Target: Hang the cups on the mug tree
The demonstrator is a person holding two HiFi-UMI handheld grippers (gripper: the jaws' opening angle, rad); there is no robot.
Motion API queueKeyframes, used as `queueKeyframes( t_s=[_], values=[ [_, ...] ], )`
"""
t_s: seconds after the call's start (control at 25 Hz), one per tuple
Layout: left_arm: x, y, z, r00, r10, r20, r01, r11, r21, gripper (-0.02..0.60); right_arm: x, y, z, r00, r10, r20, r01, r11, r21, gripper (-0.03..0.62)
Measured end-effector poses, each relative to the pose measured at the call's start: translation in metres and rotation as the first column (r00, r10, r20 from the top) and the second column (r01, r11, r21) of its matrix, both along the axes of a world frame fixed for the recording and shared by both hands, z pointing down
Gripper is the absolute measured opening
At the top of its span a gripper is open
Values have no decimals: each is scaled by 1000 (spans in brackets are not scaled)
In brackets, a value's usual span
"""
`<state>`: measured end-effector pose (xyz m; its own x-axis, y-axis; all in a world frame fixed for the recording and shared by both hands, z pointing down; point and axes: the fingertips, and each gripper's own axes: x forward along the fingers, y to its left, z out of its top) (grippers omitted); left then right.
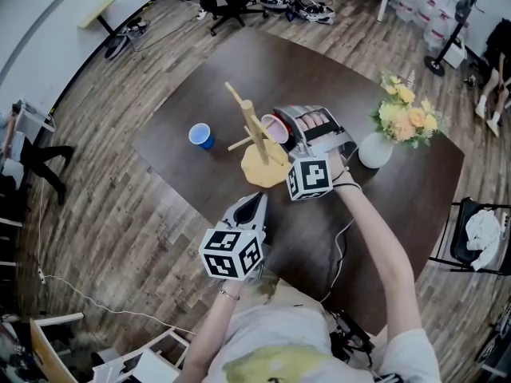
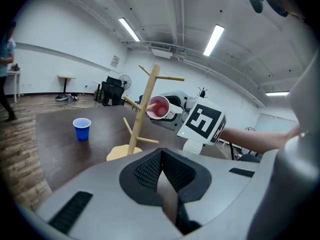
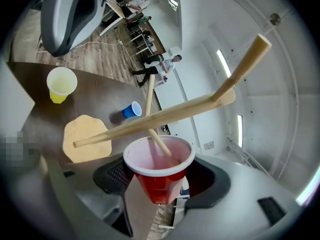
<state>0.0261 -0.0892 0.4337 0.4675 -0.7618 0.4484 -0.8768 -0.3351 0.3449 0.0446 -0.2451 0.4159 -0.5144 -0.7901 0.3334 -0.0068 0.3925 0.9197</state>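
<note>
Right claw (image 3: pixel 161 186): spread wide around a red cup (image 3: pixel 150 156), pads pinching its sides; the cup is tipped on its side, clear of the tabletop (image 1: pixel 184 166).
Red cup: right at the mug tree (image 1: pixel 255 134), mouth turned to the trunk, with one peg (image 3: pixel 160 143) reaching inside past the rim.
Left claw (image 2: pixel 161 154): pressed together, nothing between the pads, held back on the near side of the mug tree.
Blue cup (image 1: pixel 200 136): upright on the tabletop, left of the mug tree, apart from its base.
Yellow cup (image 3: pixel 61 84): on the tabletop, apart from the mug tree's base.
Flower vase (image 1: pixel 375 150): right of the mug tree, well apart.
</note>
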Motion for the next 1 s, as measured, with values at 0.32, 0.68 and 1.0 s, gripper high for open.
queueKeyframes(
  t_s=[0.32,0.68,1.0],
  values=[
    [-3,1,0,1000,-7,-3,7,1000,1,15,-9,7,1,998,-25,-61,28,998,49,299],
    [-6,2,0,1000,-8,-5,8,1000,0,15,-9,9,2,996,-24,-91,30,998,57,301],
    [-7,0,0,1000,-12,-13,12,1000,3,15,-18,20,13,994,-81,-69,80,997,-10,350]
  ],
)
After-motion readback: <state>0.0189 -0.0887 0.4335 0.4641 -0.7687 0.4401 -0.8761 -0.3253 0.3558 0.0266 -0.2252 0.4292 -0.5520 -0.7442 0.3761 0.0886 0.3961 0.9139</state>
